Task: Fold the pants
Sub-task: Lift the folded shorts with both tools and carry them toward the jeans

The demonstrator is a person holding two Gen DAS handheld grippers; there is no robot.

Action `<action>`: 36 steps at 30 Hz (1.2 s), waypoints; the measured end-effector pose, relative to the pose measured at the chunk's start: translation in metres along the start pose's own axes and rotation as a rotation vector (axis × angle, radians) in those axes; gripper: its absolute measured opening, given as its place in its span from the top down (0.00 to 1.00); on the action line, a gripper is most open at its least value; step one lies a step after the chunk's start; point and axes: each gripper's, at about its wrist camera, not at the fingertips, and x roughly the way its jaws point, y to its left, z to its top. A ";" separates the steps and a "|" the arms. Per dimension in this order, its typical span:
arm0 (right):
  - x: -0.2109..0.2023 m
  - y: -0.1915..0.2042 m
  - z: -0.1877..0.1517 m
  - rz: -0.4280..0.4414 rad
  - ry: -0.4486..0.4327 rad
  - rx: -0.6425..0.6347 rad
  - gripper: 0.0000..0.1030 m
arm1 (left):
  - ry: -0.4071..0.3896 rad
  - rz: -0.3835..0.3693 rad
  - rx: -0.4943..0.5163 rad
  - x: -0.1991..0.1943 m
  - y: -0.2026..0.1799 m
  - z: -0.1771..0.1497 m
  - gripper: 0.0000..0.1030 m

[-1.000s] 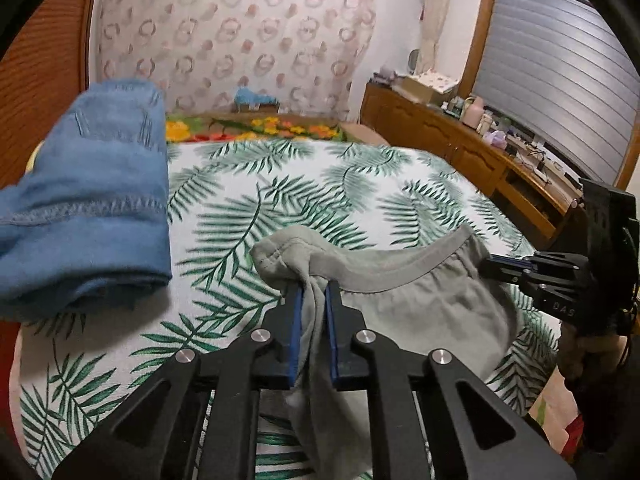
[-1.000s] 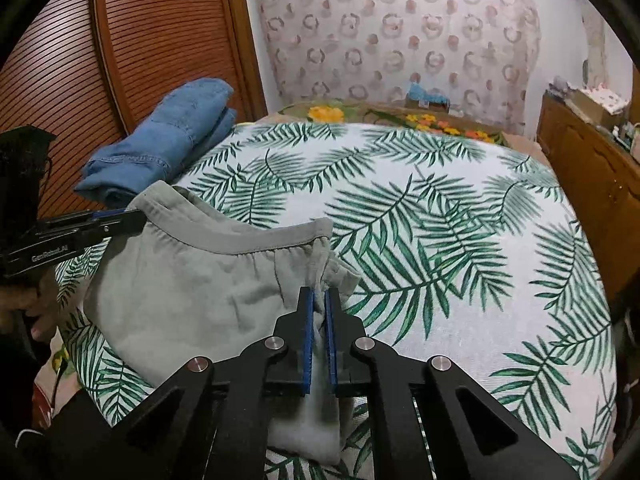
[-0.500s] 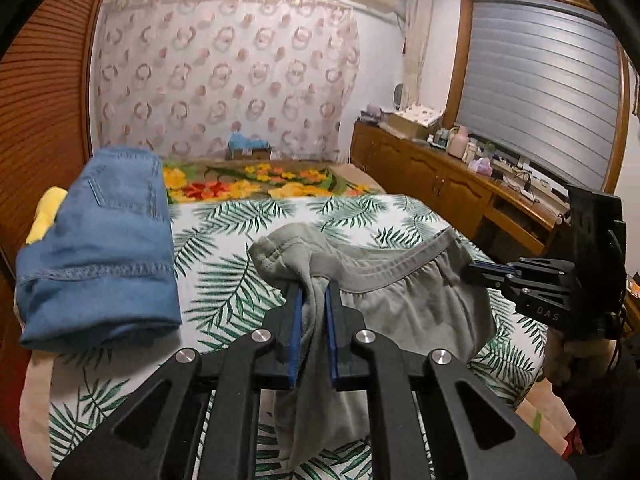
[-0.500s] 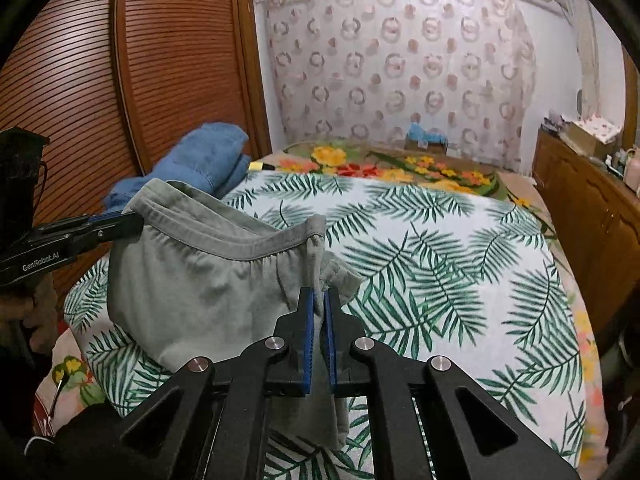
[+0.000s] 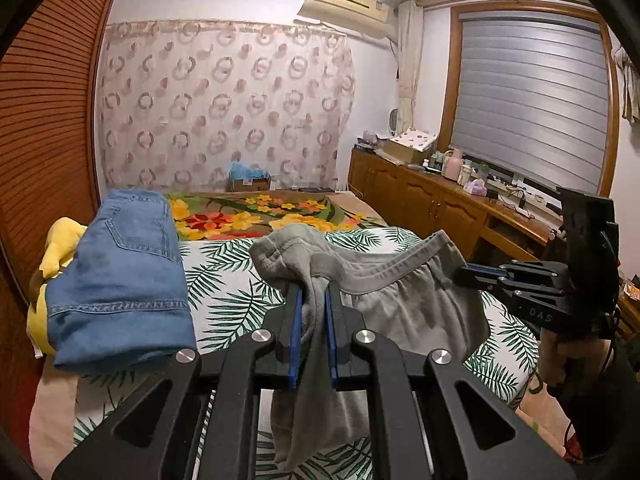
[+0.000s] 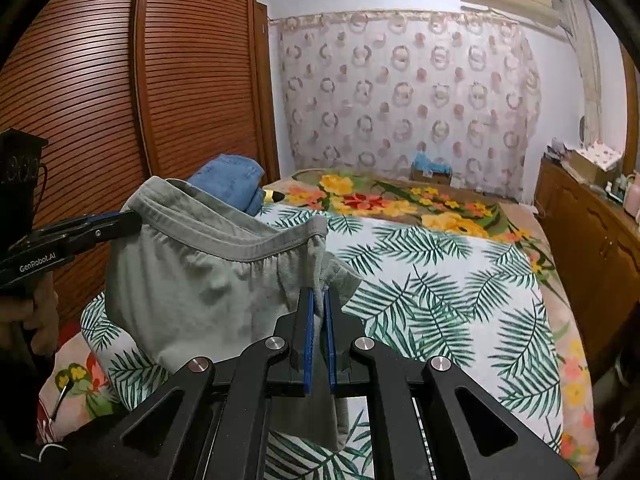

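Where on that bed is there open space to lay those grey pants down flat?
The palm-leaf sheet lies bare between the grey pants and the floral blanket, out to the wooden cabinets. The wardrobe side is crowded by folded jeans and a yellow plush.

Home bedroom. A bed [image 6: 460, 280] wearing a palm-leaf sheet is filling the room; a slatted wooden wardrobe [image 6: 120, 80], patterned curtain [image 5: 224, 100], wall air conditioner [image 5: 344, 2], shuttered window [image 5: 532, 100] and cluttered wooden sideboard [image 5: 420, 196] are lining its walls.
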 end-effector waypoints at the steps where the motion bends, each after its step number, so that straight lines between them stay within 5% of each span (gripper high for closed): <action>1: 0.001 0.001 0.001 0.000 -0.002 -0.005 0.95 | -0.002 0.002 -0.001 -0.001 0.001 0.000 0.89; 20: 0.018 0.025 0.026 0.035 -0.026 -0.093 0.95 | -0.050 0.074 -0.036 -0.033 0.032 0.002 0.89; 36: 0.087 0.042 0.063 0.049 0.006 -0.217 0.95 | -0.055 0.141 -0.082 -0.022 0.091 0.006 0.89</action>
